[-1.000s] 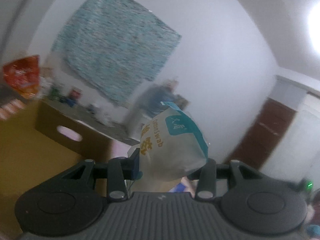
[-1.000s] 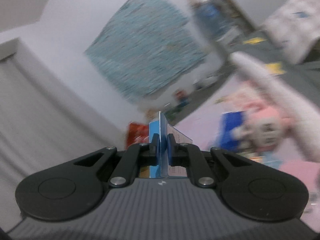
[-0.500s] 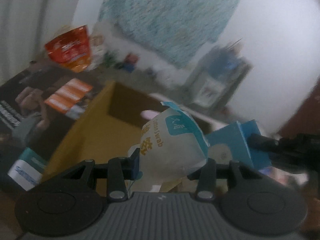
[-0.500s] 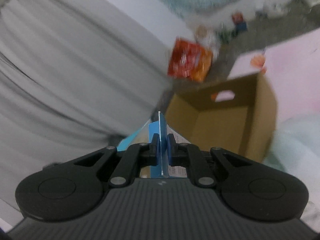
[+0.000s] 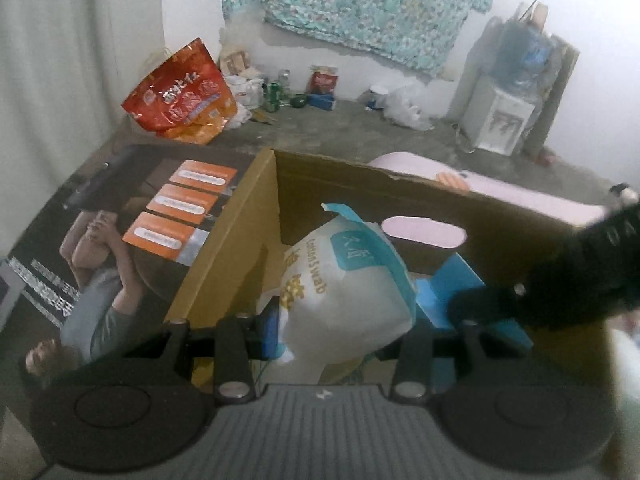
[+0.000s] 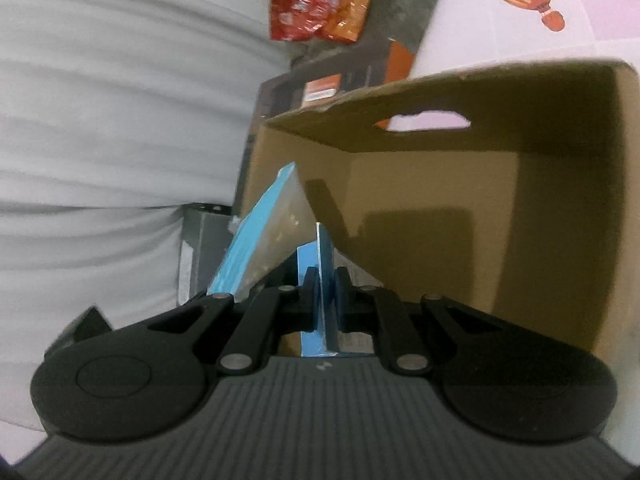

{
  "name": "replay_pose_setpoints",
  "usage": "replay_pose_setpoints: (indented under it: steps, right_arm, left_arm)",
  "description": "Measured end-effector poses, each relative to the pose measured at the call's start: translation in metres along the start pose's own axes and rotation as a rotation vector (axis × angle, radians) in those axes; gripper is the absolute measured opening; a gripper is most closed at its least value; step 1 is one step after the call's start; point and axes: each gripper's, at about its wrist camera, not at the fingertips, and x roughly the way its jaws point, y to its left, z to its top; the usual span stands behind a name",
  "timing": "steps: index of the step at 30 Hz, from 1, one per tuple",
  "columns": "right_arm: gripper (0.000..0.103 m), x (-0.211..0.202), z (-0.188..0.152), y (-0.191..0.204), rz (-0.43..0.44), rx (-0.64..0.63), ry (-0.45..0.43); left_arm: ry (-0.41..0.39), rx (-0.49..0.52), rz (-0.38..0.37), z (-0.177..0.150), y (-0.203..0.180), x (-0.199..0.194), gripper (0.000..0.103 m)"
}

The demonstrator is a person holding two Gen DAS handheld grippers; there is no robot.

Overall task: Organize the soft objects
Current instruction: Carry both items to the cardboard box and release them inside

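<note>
Cotton swab bag point(image 5: 344, 280) between left fingers point(image 5: 268, 326), above cardboard box point(image 5: 224, 252).

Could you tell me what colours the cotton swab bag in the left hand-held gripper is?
The cotton swab bag is white with teal trim and yellow lettering; clearest in the left wrist view.

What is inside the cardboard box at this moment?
The cardboard box shows bare brown walls and floor. Above its opening, the left gripper holds a cotton swab bag and the right gripper a blue packet. They cover part of the floor.
</note>
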Motion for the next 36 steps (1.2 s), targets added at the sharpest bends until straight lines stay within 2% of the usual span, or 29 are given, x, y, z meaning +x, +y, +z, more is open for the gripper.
replay_pose_setpoints:
  steps: [3,6,8,10,12,13,15,17,20,22,24,28,30,32,36]
  right_arm:
    - [0.012,0.004,0.012,-0.001,-0.033,-0.017,-0.027]
    - [0.031,0.003,0.020,0.000,-0.074,-0.030,-0.051]
    - [0.048,-0.002,0.019,-0.001,-0.089,-0.040,-0.072]
    - [0.050,-0.009,0.019,-0.006,-0.084,-0.044,-0.089]
    - [0.052,-0.019,0.016,-0.008,-0.071,-0.059,-0.122]
    - [0.054,-0.008,0.030,-0.006,-0.071,-0.067,-0.140]
    - [0.056,-0.013,0.034,-0.006,-0.070,-0.093,-0.180]
    - [0.056,-0.024,0.032,-0.005,-0.057,-0.099,-0.216]
    - [0.056,-0.036,0.030,-0.004,-0.041,-0.099,-0.235]
    - [0.056,-0.041,0.027,-0.002,-0.061,-0.099,-0.222]
    - [0.056,-0.040,0.021,0.001,-0.102,-0.098,-0.173]
    - [0.057,-0.015,0.006,0.008,-0.193,-0.105,-0.018]
    - [0.062,0.002,-0.001,0.013,-0.252,-0.120,0.054]
    - [0.077,0.019,-0.007,0.016,-0.321,-0.131,0.106]
    - [0.080,0.038,-0.011,0.013,-0.401,-0.132,0.130]
  left_arm:
    - [0.009,-0.003,0.029,0.002,-0.004,0.011,0.045]
    - [0.028,-0.025,0.049,0.004,-0.002,0.024,0.045]
    - [0.025,-0.035,0.047,0.006,-0.001,0.032,0.047]
    - [0.026,-0.029,0.042,0.006,-0.003,0.031,0.050]
    - [0.021,-0.025,0.024,0.006,-0.004,0.030,0.058]
    - [0.011,-0.025,0.015,0.006,-0.004,0.027,0.065]
    - [-0.017,-0.032,0.003,0.005,-0.004,0.022,0.072]
    - [-0.046,-0.048,0.015,0.005,-0.005,0.015,0.081]
    - [-0.072,-0.060,0.023,0.006,-0.003,0.003,0.081]
    - [-0.079,-0.079,0.023,0.006,0.001,-0.008,0.081]
    - [-0.088,-0.090,0.030,0.004,0.006,-0.022,0.081]
    - [-0.158,-0.098,0.058,-0.003,0.020,-0.059,0.081]
    - [-0.200,-0.114,0.082,-0.005,0.029,-0.074,0.082]
    - [-0.232,-0.147,0.113,-0.006,0.039,-0.085,0.083]
    - [-0.221,-0.206,0.145,-0.004,0.059,-0.086,0.083]
